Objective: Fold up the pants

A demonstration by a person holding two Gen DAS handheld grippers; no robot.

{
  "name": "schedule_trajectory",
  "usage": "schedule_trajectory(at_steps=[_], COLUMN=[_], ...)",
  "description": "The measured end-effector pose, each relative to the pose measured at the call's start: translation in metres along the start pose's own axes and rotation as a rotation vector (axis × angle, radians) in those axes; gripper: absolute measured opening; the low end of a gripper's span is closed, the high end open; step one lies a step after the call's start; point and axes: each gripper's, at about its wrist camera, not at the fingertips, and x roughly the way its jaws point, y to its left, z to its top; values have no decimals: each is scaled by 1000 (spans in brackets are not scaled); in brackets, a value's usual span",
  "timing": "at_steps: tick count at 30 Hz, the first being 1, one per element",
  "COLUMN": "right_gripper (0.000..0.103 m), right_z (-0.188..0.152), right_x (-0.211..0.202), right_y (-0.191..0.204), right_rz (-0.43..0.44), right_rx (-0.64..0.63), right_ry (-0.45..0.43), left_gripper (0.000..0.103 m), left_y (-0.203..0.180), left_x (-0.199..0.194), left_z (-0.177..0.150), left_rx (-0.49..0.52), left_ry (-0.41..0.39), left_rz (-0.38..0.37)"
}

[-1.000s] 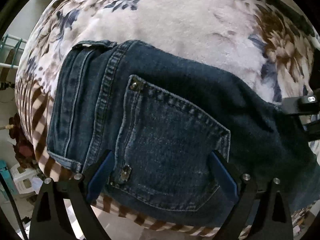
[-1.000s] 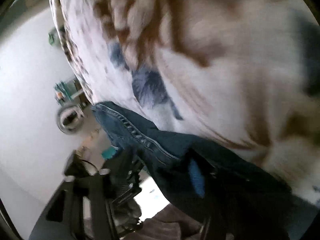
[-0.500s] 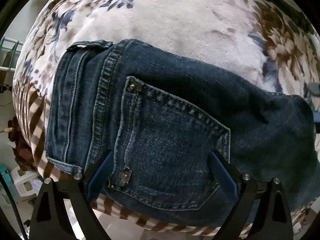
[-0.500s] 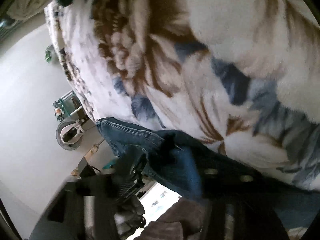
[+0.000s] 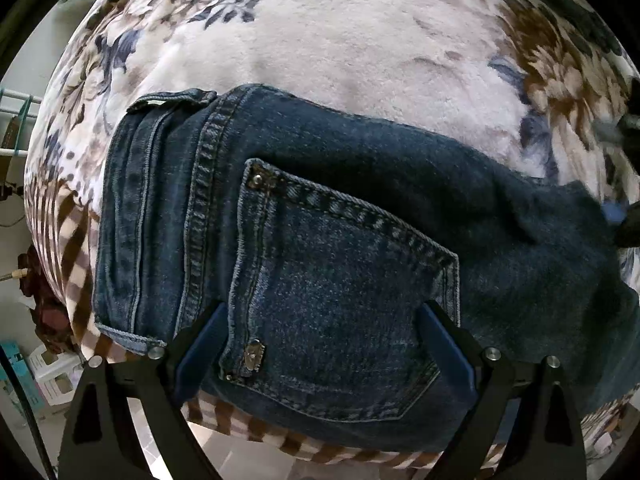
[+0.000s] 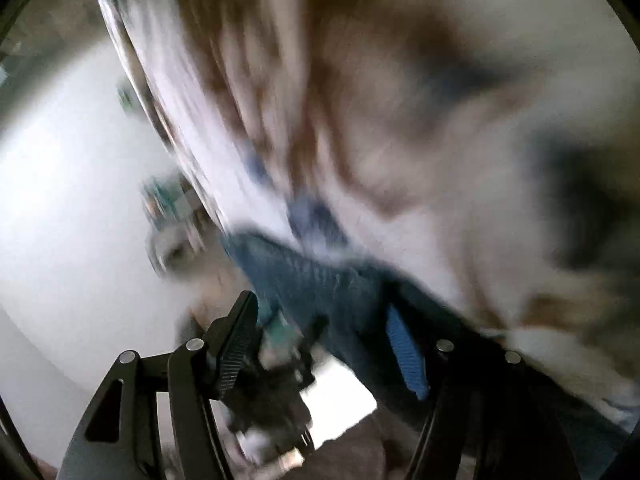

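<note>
Dark blue jeans (image 5: pixel 340 248) lie folded on a floral fleece blanket (image 5: pixel 360 48), back pocket up, waistband at the left. My left gripper (image 5: pixel 320 344) is open, its blue-padded fingers (image 5: pixel 200 344) spread wide over the pocket near the bed edge. In the blurred right wrist view my right gripper (image 6: pixel 324 344) is open, and the jeans (image 6: pixel 320 280) lie between and beyond its fingers, one blue pad (image 6: pixel 404 356) beside the denim. The right gripper also shows at the right edge of the left wrist view (image 5: pixel 624 216), at the jeans' far end.
The blanket's brown-striped border (image 5: pixel 72 240) hangs over the bed edge. Below the bed at the left are floor clutter and boxes (image 5: pixel 44 372). A white wall (image 6: pixel 72 208) and a round appliance (image 6: pixel 176 248) show past the bed.
The right gripper has let go of the jeans' end and opened; its view swings fast and is blurred. The jeans' right end now lies flat. The left gripper has barely moved.
</note>
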Motion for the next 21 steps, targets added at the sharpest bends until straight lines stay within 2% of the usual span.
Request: schedule_trajectory(at_steps=[1, 3, 4, 5, 6, 8, 10, 16, 18, 21], right_gripper=[64, 64, 64, 64, 64, 64, 65, 65, 65, 65], right_z=[-5, -13, -16, -19, -22, -24, -24, -62, -70, -60], right_x=[-14, -30, -25, -13, -5, 12, 23, 30, 30, 12], right_y=[-3, -5, -5, -4, -2, 5, 12, 28, 28, 31], right_rz=[1, -36, -48, -82, -130, -269, -337, -362, -409, -442], right_rx=[0, -15, -16, -24, -49, -127, -178, -362, -415, -417], right_ry=[-75, -116, -75, 9, 54, 119, 164, 394, 430, 321], left_gripper=[96, 96, 96, 96, 96, 96, 96, 96, 96, 96], left_y=[1, -2, -1, -1, -1, -2, -2, -3, -3, -3], left_x=[1, -1, -1, -1, -1, -2, -1, -2, -3, -3], left_z=[0, 0, 0, 0, 0, 0, 0, 0, -1, -1], left_rx=[0, 0, -1, 0, 4, 8, 14, 16, 17, 16], left_ry=[-1, -1, -1, 0, 0, -1, 1, 0, -2, -6], left_rz=[0, 0, -1, -1, 0, 1, 4, 0, 0, 1])
